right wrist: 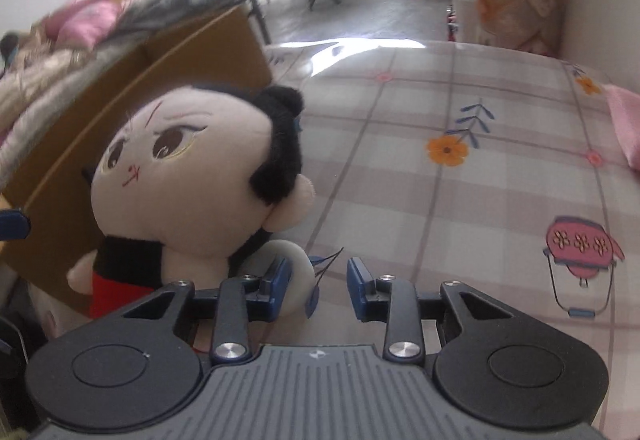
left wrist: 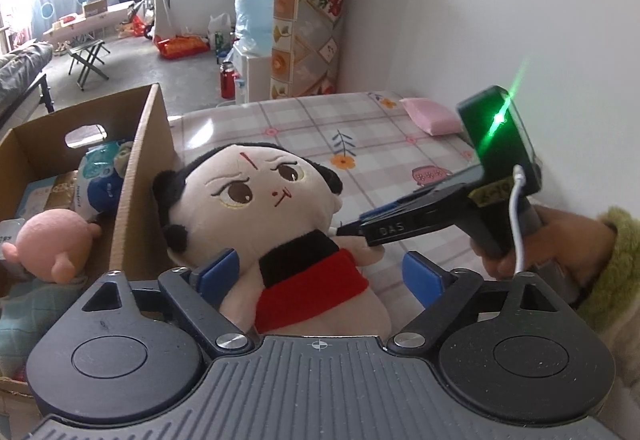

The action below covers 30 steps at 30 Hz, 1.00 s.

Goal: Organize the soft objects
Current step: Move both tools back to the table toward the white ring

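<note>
I see the table (left wrist: 360, 128) under a plaid cloth printed with flowers and pink pots, running back to the white wall. At its left edge stands my open cardboard box (left wrist: 138, 176), already holding a pink plush (left wrist: 56, 236), a blue-and-white pack (left wrist: 100, 176) and some teal fabric (left wrist: 24, 316). The plush doll (left wrist: 256, 208), with its pale face, black hair buns and red-and-black outfit, leans against the outer wall of that box, sitting on the cloth just beside it. A small pink cushion (left wrist: 430, 116) lies near the far right corner of the table, well apart from the doll. My left gripper (left wrist: 320, 276) stands wide, a blue pad on either side of the doll's body; the left pad is at the doll's side, but I cannot tell whether it presses, and the right pad is clear of it. My right gripper (right wrist: 316, 284) is narrowed but not fully closed: its left pad lies against the doll's pale rounded lower part, its right pad stands free over the cloth, so nothing is pinched. In the left wrist view a hand (left wrist: 560, 240) in a green fleecy sleeve (left wrist: 616, 272) grips that right tool's handle.
</note>
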Available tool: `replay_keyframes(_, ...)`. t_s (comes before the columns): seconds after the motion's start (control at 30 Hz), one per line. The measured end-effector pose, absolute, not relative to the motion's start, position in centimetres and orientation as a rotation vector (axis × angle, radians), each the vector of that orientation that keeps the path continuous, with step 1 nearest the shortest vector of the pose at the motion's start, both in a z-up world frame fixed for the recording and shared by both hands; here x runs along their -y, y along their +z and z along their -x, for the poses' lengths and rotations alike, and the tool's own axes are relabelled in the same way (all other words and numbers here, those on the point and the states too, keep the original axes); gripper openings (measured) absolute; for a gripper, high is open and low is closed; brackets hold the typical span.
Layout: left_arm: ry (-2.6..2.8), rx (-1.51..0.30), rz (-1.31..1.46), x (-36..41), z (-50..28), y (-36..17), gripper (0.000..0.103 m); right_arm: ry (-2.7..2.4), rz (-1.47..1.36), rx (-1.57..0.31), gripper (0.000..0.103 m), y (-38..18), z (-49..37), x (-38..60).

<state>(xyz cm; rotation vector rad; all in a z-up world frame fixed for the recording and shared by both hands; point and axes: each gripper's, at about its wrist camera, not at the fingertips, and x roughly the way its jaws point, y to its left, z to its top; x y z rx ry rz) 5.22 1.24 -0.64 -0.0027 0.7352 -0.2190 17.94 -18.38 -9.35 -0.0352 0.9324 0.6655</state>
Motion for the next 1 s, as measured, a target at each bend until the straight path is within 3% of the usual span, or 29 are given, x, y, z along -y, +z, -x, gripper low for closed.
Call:
replay_keyframes(0.2,-0.225,-0.727,0.012,-1.6,-5.3,-0.7,0.088,0.669,0.095,-0.936,0.024,-9.2,-17.9,17.9)
replay_keyframes(0.77,-0.362,-0.739,-0.070,2.1,-5.0,-1.7,0.089,0.443,-0.009,-0.918,0.024,-8.9,-12.9,28.0)
replay_keyframes(1.0,-0.362,-0.748,-0.100,4.0,-5.4,-2.3,0.089,0.533,-0.082,-0.853,0.027,-7.6,-14.2,26.8)
